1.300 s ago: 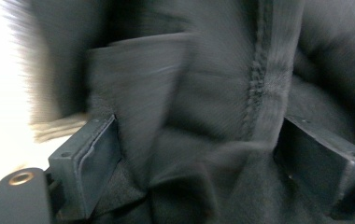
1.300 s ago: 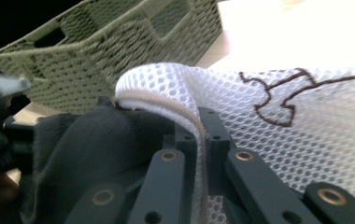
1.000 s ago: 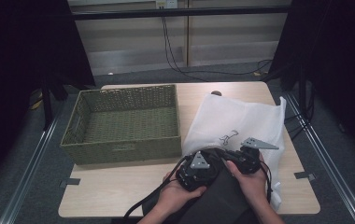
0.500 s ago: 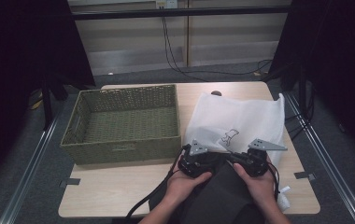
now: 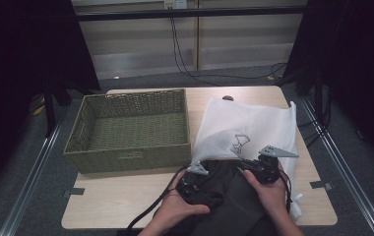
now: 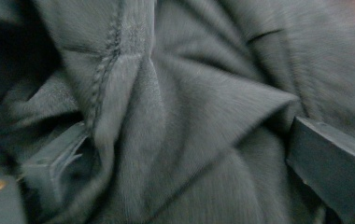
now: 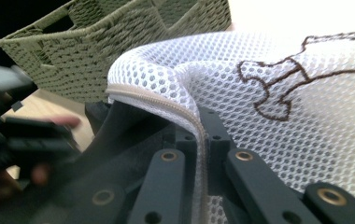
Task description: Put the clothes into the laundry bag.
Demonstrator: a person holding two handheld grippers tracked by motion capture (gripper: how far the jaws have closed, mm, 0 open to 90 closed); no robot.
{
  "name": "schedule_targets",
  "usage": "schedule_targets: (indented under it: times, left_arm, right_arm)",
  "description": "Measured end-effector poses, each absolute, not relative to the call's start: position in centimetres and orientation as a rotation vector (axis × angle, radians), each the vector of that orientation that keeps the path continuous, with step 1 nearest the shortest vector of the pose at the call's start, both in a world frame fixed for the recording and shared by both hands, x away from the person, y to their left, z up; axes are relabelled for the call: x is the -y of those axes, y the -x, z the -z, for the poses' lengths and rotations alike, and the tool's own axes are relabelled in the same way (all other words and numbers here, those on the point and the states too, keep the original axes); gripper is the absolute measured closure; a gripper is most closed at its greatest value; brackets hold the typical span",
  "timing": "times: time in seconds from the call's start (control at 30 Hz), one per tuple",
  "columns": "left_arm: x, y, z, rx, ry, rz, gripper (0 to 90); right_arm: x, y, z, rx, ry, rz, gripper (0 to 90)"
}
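Stuffing step in hand: right gripper point(image 7: 202, 140) clamps the mesh bag point(image 5: 254, 123) at its zipper edge, left gripper point(image 6: 185, 158), jaws just opened wide around the dark garment point(image 5: 234, 196), should next regrip and push it deeper.

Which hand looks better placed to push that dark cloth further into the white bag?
Probably the left. The left gripper has just opened, jaws wide around the dark cloth. The right gripper is shut on the zipper edge of the mesh bag, holding it open.
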State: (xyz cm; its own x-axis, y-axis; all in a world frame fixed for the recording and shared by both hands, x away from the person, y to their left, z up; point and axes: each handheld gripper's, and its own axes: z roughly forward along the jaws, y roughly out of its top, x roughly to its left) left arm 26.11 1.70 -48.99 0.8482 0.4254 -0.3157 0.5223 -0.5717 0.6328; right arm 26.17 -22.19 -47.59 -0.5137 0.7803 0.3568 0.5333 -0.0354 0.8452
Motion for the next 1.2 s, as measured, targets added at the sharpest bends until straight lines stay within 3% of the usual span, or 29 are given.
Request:
schedule_targets:
  times: [0.1, 0.13, 0.17, 0.2, 0.37, 0.47, 0.6, 0.63, 0.67, 0.73, 0.83, 0.87, 0.97, 1.07, 1.2]
  left_arm:
    - [-0.4, -25.4, 48.3, -0.591, -2.355, -0.025, 41.5]
    - [-0.2, -25.4, 48.1, -0.580, -2.335, -0.007, 53.4]
    - [-0.1, -25.5, 48.1, -0.578, -2.297, 0.022, 70.9]
    - [0.0, -25.8, 47.9, -0.580, -2.296, 0.040, 78.0]
    - [-0.2, -26.2, 45.7, -0.604, -2.035, 0.069, 81.3]
    - [-1.0, -27.5, 44.1, -0.727, -1.853, 0.030, 81.3]
    - [-0.1, -29.4, 47.2, -0.853, -1.976, -0.200, 80.6]
    - [0.1, -29.9, 48.6, -0.890, -2.025, -0.204, 79.6]
    - [0.1, -30.4, 49.4, -0.905, -2.060, -0.122, 77.1]
    - [0.0, -30.1, 48.5, -0.863, -2.030, -0.111, 66.3]
    - [-1.6, -29.6, 46.2, -0.760, -2.019, 0.050, 34.6]
    - [-2.5, -29.3, 45.5, -0.740, -2.007, 0.077, 28.7]
    - [-5.2, -28.7, 44.9, -0.767, -1.977, 0.163, 20.5]
    - [-5.5, -27.7, 46.5, -0.811, -2.065, 0.221, 9.7]
    - [-3.9, -26.6, 48.3, -0.849, -2.206, 0.184, 7.6]
  right_arm:
    - [21.6, -26.1, 47.7, -2.032, -1.392, -1.564, 88.4]
    - [21.5, -26.0, 47.6, -2.033, -1.388, -1.574, 88.3]
    - [21.4, -26.0, 47.4, -2.037, -1.380, -1.583, 88.3]
    - [21.3, -25.9, 47.2, -2.039, -1.378, -1.592, 88.4]
    - [21.7, -24.6, 44.2, -2.039, -1.259, -1.711, 88.4]
    - [22.0, -23.7, 43.0, -2.019, -1.212, -1.727, 88.6]
    - [22.2, -23.7, 43.7, -2.063, -1.240, -1.670, 88.7]
    - [22.1, -23.8, 44.3, -2.079, -1.248, -1.652, 88.7]
    - [22.0, -24.0, 45.0, -2.103, -1.265, -1.628, 88.7]
    - [22.1, -24.4, 46.0, -2.120, -1.298, -1.561, 88.7]
    - [22.5, -24.8, 46.2, -2.101, -1.330, -1.575, 88.7]
    - [22.5, -24.8, 46.2, -2.092, -1.338, -1.569, 88.7]
    - [22.5, -25.0, 46.6, -2.094, -1.347, -1.560, 88.6]
    - [22.2, -25.3, 47.0, -2.094, -1.355, -1.548, 88.6]
    - [21.6, -25.5, 47.2, -2.086, -1.362, -1.530, 88.6]
